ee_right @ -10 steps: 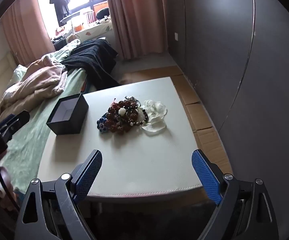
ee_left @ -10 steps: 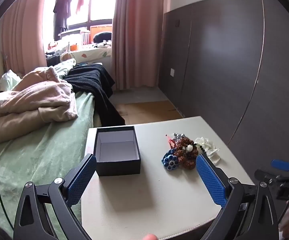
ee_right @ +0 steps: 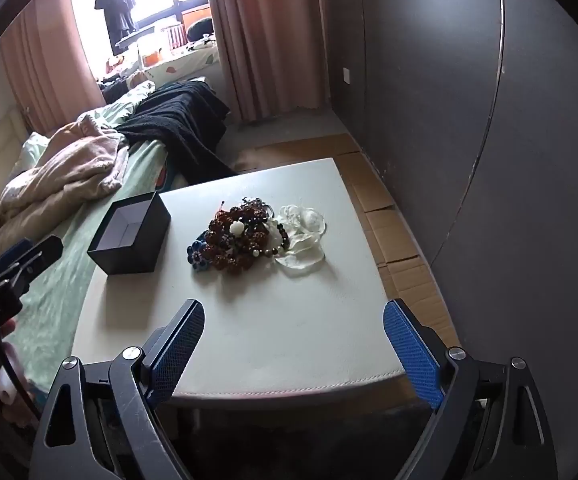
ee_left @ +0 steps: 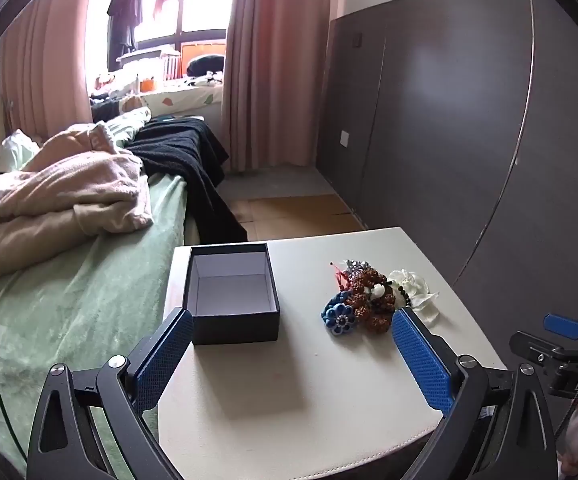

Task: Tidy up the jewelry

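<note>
Both grippers hover at the near edge of the table, each spread wide and empty. Left gripper: blue-padded fingers far apart, touching nothing; its left finger appears in front of the near corner of the box, though contact cannot be confirmed and seems unlikely. Right gripper: jaws equally wide, holding nothing, poised well short of the jewelry pile.

Task objects: the black box, lidless and with a pale empty interior, stands toward the table's left side. The jewelry pile lies near the table's centre, apart from the box. It comprises brown beaded bracelets, a blue flower piece at the edge nearest the box, a dark bead strand, and a white translucent flower piece on the far-right edge. The items overlap and touch one another.

Step in hand (judged): the approach, before any first pick; nothing has yet reached the box.

Next move (judged): one gripper must advance over the pile, descend on a single outlying piece such as the blue flower, and close narrowly enough to lift it without dragging tangled neighbours.
</note>
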`<state>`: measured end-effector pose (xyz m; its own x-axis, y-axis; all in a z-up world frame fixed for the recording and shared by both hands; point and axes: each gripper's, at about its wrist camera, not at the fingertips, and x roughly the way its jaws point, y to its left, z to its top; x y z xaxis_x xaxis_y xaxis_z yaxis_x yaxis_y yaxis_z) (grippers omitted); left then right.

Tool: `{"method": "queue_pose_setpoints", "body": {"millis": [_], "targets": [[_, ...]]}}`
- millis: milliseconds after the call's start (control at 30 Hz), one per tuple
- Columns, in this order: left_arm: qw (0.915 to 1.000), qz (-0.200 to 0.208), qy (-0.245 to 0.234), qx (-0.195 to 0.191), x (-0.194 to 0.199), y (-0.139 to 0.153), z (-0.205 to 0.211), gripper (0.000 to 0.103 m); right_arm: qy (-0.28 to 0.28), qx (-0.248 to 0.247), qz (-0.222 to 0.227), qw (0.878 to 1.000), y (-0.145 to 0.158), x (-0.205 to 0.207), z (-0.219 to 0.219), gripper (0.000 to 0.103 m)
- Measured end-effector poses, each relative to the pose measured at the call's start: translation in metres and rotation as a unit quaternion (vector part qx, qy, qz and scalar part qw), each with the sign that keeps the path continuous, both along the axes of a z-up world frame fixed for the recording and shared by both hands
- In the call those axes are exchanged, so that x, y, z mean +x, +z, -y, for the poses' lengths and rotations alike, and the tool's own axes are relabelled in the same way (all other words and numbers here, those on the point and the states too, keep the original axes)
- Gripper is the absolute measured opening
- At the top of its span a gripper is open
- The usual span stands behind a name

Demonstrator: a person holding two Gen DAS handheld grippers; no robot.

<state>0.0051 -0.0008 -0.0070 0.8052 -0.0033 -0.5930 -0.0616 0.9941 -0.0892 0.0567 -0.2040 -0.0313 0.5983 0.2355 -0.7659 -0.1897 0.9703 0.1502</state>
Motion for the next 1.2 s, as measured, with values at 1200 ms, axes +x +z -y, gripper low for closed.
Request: {"method": "queue_pose_setpoints", "body": {"millis": [1200], "targets": [[0.9997,0.007,0.006,-0.023,-0.001,0.001,-0.007,0.1,-0.009,0.003,0.001,1.0,0.003,-0.012,0.013,0.091]]}}
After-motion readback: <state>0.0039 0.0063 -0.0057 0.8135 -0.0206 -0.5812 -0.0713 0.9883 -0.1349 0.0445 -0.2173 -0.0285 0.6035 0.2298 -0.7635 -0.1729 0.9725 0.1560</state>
